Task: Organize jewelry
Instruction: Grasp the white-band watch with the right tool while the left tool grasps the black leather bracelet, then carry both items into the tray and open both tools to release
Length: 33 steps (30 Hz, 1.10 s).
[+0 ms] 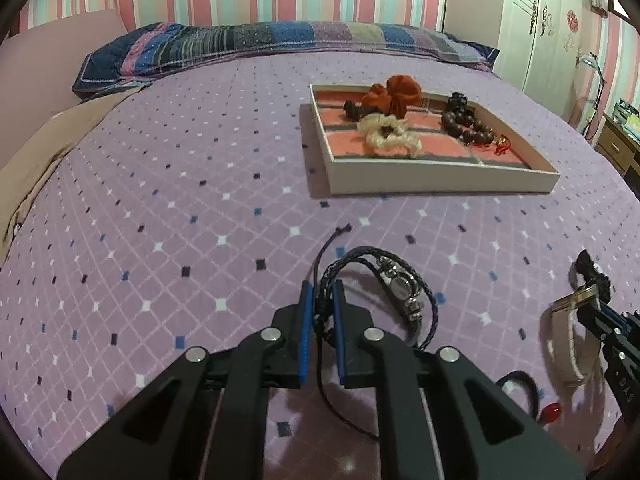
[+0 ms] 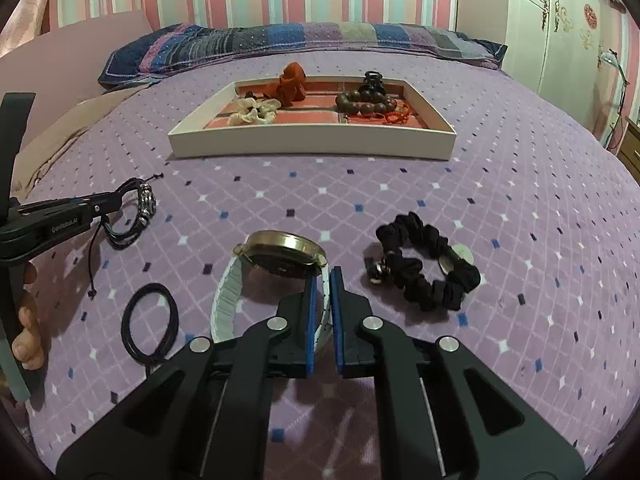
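Your left gripper (image 1: 321, 292) has its blue pads pinched nearly together on the braided black bracelet (image 1: 384, 292). The cords run straight through the narrow gap between the pads; the metal-charm side of the loop fans out to the right of the fingers over the purple bedspread (image 1: 160, 200), and a loose cord tail trails forward and back under the gripper. From the right wrist view the same left gripper (image 2: 114, 199) comes in from the left, clamped on the bracelet (image 2: 134, 210).

Your right gripper (image 2: 324, 280) is closed on the white watch strap (image 2: 228, 300), gripping the strap section just behind the gold-rimmed watch case (image 2: 284, 252). The case sits directly ahead of the fingertips, tilted; the rest of the strap loops off to the left. The left wrist view shows that right gripper (image 1: 596, 300) at the right edge with the watch in it.

On the bedspread: a black scrunchie (image 2: 428, 264) just right of your right fingers, apart from them, and a black hair tie (image 2: 150, 322) to their left.

The white tray (image 2: 312, 142) lies ahead, well apart from both grippers. It holds an orange scrunchie (image 2: 292, 82), a cream scrunchie (image 2: 252, 112), a wooden bead bracelet (image 2: 366, 104), a black claw clip (image 2: 372, 80) and a red string piece (image 2: 398, 116).
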Each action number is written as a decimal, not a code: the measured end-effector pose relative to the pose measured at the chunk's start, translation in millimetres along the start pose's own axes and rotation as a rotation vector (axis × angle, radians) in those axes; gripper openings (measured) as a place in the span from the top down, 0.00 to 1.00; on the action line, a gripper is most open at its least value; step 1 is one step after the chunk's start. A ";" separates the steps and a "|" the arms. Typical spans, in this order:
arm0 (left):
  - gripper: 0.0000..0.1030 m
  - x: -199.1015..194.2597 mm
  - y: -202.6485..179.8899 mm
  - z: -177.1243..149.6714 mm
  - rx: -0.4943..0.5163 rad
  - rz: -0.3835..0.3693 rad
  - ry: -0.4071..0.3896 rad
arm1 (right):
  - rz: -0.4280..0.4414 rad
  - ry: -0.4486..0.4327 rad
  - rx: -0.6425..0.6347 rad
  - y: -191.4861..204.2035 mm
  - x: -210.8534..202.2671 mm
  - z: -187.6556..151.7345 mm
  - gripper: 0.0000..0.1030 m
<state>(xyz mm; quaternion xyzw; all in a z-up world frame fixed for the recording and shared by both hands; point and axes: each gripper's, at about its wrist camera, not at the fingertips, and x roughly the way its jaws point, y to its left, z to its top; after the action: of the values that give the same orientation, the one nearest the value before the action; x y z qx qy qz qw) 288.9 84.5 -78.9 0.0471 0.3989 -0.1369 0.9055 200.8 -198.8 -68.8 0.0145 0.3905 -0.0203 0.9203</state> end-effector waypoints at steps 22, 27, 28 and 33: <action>0.90 -32.7 -35.6 71.0 -0.011 0.015 -0.104 | 0.029 -0.083 -0.018 -30.2 2.9 87.1 0.93; 0.90 -29.3 -46.0 95.5 -0.017 0.007 -0.123 | 0.029 -0.100 -0.019 -47.3 11.3 116.6 0.93; 0.90 -27.2 -49.3 102.6 -0.020 0.004 -0.129 | 0.028 -0.101 -0.022 -50.7 14.7 123.1 0.93; 0.90 -11.1 -59.1 129.5 -0.034 -0.007 -0.136 | 0.024 -0.092 -0.029 -67.4 40.0 151.7 0.93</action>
<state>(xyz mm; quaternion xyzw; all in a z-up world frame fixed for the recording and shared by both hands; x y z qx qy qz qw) 356.8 5.0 18.4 0.0211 0.3390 -0.1360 0.9307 334.2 -273.6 7.0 0.0047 0.3478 -0.0043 0.9375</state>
